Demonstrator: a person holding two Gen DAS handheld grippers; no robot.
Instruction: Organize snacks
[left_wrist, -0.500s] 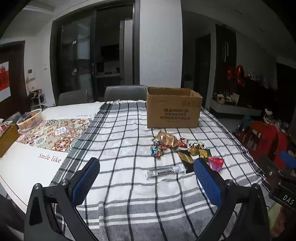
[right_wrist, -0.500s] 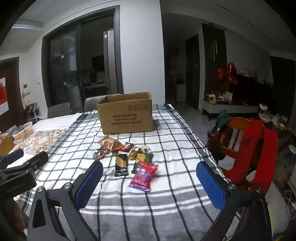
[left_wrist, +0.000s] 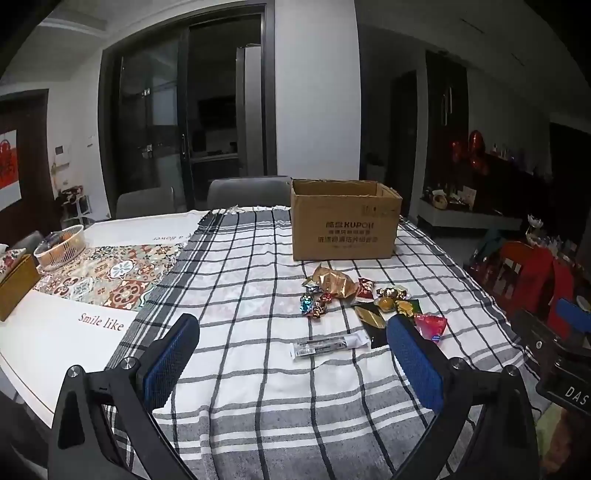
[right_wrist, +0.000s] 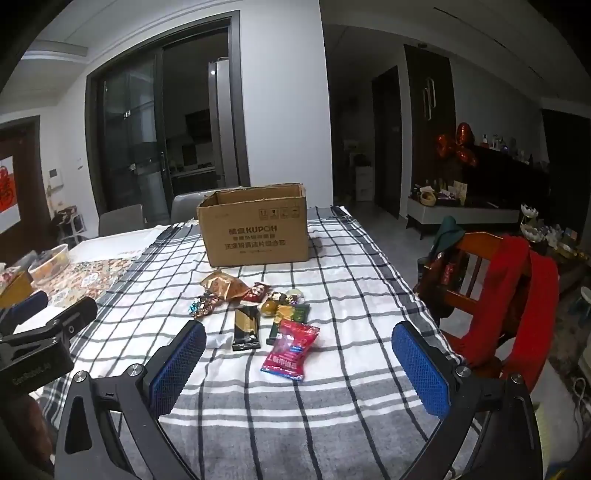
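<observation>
**Cardboard box in place, snacks not yet collected**

Cardboard forms the only container on the table: an open-topped cardboard box (right_wrist: 255, 225) stands at the far end of the checked tablecloth (right_wrist: 332, 369). Whether it holds anything cannot be told, as its interior is hidden from both views.

Status of the snacks:
- All visible snacks lie loose on the cloth, in a cluster just near of the box and apart from it.
- The red snack packet (right_wrist: 291, 349) lies nearest the right gripper, at the near edge of the cluster.
- The black-and-gold bar (right_wrist: 245, 328) lies just left of it.
- The crumpled gold wrapper (right_wrist: 223, 286) and small foil candies (right_wrist: 205, 306) lie farther back, toward the box.
- A long clear-wrapped stick (left_wrist: 328, 345) lies separate, near and left of the cluster.

Status of the grippers:
- Left gripper (left_wrist: 291, 363): fingers spread wide, nothing between them, held above the cloth short of the stick.
- Right gripper (right_wrist: 299, 369): fingers spread wide, nothing gripped; the red packet shows between the pads in view but is not touched.

Assessment: the task appears to be at its start. No item is held and none is seen moved into the box. Every visible snack remains to be picked up and, presumably, placed in the box.
</observation>
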